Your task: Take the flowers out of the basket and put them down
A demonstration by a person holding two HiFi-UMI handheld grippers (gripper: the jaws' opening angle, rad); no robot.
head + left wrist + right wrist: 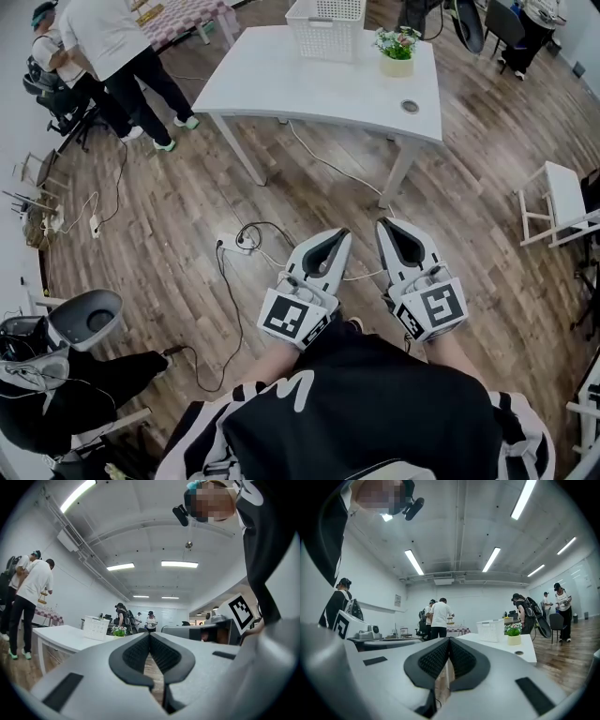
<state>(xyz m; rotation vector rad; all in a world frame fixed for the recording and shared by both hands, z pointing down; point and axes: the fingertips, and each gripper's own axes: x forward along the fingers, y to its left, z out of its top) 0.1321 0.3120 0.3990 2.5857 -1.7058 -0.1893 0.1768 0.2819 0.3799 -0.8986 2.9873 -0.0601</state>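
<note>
Flowers (397, 42) beside basket (323, 33) | well apart from left tool (339, 236), right tool (386, 227)

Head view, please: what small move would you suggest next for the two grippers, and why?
Probably walk closer to the white table: the left gripper and right gripper are shut, empty, well short of the white plastic lattice basket and the cream flowerpot beside it.
</note>
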